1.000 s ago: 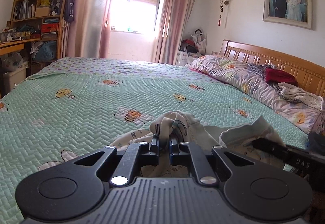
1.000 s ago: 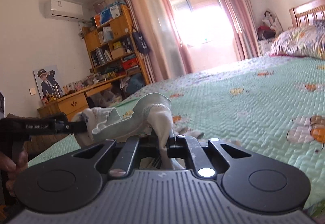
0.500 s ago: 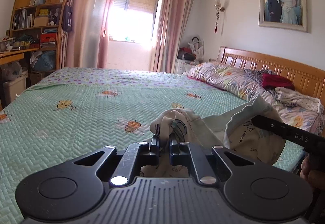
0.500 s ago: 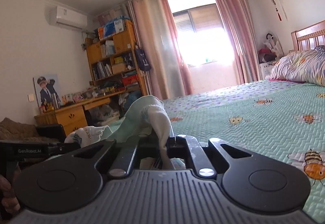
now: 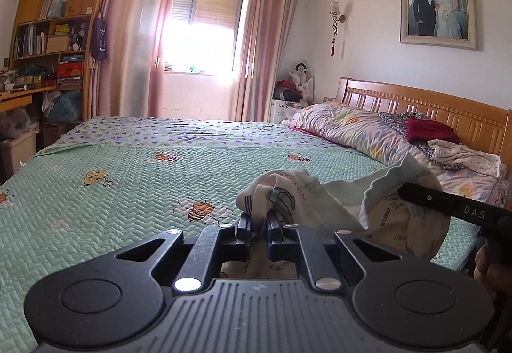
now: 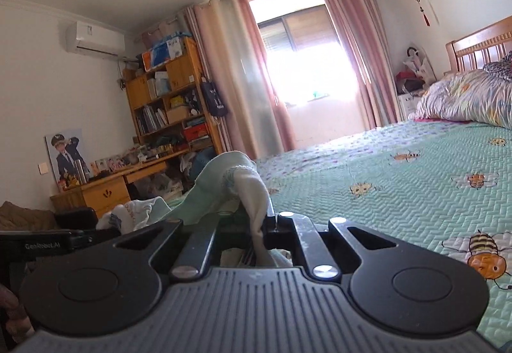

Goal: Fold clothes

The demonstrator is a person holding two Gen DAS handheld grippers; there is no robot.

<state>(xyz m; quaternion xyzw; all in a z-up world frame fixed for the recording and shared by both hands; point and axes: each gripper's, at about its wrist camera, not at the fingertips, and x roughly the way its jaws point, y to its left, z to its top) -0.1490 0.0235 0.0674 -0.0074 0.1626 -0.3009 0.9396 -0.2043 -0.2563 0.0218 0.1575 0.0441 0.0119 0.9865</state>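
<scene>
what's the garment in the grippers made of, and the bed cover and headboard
Garment: looks like soft, thin knit cotton, matte cream with a printed pattern and pale green trim; it bunches and drapes limply. Bed cover: quilted fabric, matte green, with stitched zigzag ridges and bee prints. Headboard: wood, apparently varnished; orange-brown slats with a slight sheen.
</scene>
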